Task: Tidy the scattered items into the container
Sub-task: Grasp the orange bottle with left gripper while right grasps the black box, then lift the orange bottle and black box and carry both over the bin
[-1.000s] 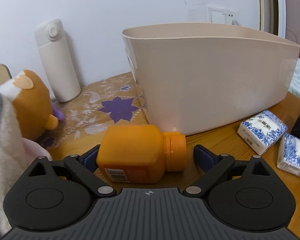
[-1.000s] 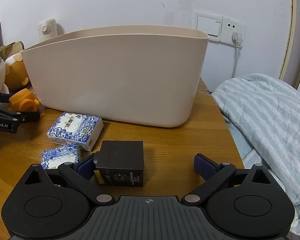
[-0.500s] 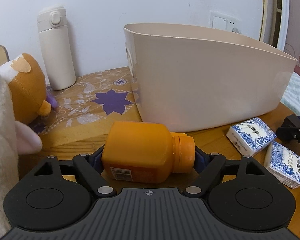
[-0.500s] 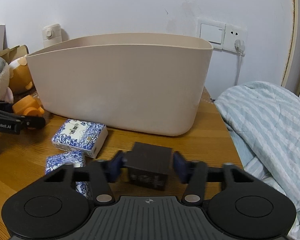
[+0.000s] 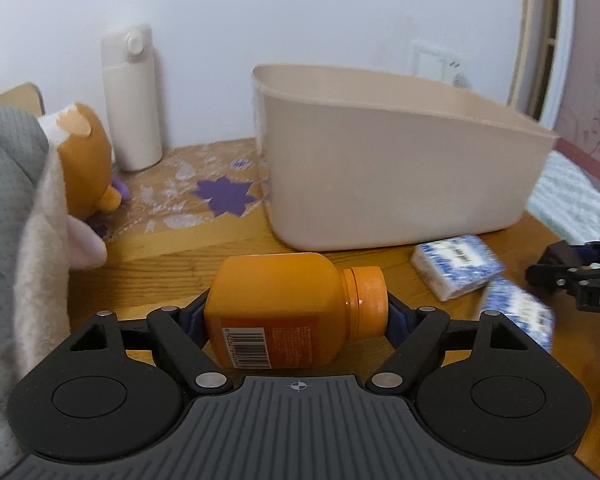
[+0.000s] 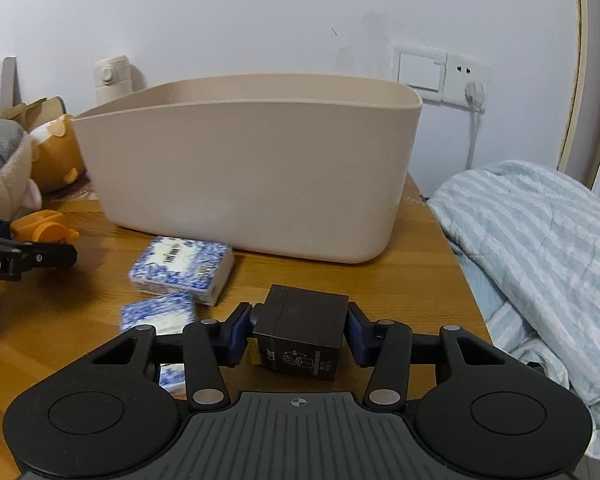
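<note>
An orange bottle (image 5: pixel 276 300) lies sideways between the pads of my left gripper (image 5: pixel 296 316), which is shut on its base and cap and holds it just above the wooden table. Behind it stands the beige bin (image 5: pixel 380 184), whose inside is hidden. My right gripper (image 6: pixel 300 334) is shut on a small black box (image 6: pixel 304 316), in front of the beige bin (image 6: pixel 252 176). Two blue-and-white tissue packs (image 6: pixel 182 266) (image 6: pixel 156 314) lie on the table between the two grippers. The right wrist view shows the orange bottle's cap (image 6: pixel 40 230) at the far left.
A white thermos (image 5: pixel 130 100) stands at the wall left of the bin, on a floral mat (image 5: pixel 204 200). An orange plush toy (image 5: pixel 84 168) and a grey plush (image 5: pixel 8 240) crowd the left side. A striped blanket (image 6: pixel 540 248) lies beyond the table's right edge.
My left gripper closed on the orange bottle and rose with it. My right gripper closed on the black box, which was loose between open jaws a second ago.
</note>
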A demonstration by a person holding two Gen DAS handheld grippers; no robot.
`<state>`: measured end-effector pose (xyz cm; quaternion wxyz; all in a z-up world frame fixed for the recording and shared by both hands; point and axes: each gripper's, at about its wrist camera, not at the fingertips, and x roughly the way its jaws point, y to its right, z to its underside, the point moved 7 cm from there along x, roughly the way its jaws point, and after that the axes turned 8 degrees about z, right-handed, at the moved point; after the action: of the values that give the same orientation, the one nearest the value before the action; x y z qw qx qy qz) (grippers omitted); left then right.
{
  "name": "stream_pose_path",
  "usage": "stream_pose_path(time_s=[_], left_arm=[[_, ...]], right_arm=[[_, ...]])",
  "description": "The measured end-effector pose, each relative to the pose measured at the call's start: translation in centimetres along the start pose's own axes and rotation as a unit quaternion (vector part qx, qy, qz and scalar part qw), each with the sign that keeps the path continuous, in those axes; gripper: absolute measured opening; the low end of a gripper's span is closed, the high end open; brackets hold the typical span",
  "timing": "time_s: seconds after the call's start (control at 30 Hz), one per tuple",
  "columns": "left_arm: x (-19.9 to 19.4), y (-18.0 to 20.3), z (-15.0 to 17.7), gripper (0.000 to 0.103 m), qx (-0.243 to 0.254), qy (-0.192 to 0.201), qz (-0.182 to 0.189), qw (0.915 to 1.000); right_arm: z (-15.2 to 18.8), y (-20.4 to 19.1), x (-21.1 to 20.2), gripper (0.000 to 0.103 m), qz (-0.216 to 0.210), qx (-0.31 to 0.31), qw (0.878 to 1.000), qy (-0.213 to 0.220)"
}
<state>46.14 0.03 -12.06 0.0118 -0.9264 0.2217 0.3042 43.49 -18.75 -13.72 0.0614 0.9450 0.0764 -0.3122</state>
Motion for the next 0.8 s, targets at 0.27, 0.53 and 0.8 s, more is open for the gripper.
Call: stream_pose_path(time_s=[0.27, 0.53, 0.8], left_arm=[[-3.6, 1.7, -1.2, 0.081, 0.019, 0.023, 0.003, 0.9996], [-6.1, 3.5, -3.1, 0.081, 0.035, 0.046, 0.009, 0.9983], [-7.1, 4.7, -6.6, 0.081, 0.038, 0.062, 0.006, 0.9974]], right_arm=[[-0.8, 0.1, -3.7, 0.046, 0.008, -0.016, 1.000, 0.014], [-3.6, 0.7, -8.0, 0.046, 0.014, -0.033, 0.998, 0.050], [-7.4, 2.1, -10.5, 0.046, 0.019, -0.029, 0.996, 0.079]])
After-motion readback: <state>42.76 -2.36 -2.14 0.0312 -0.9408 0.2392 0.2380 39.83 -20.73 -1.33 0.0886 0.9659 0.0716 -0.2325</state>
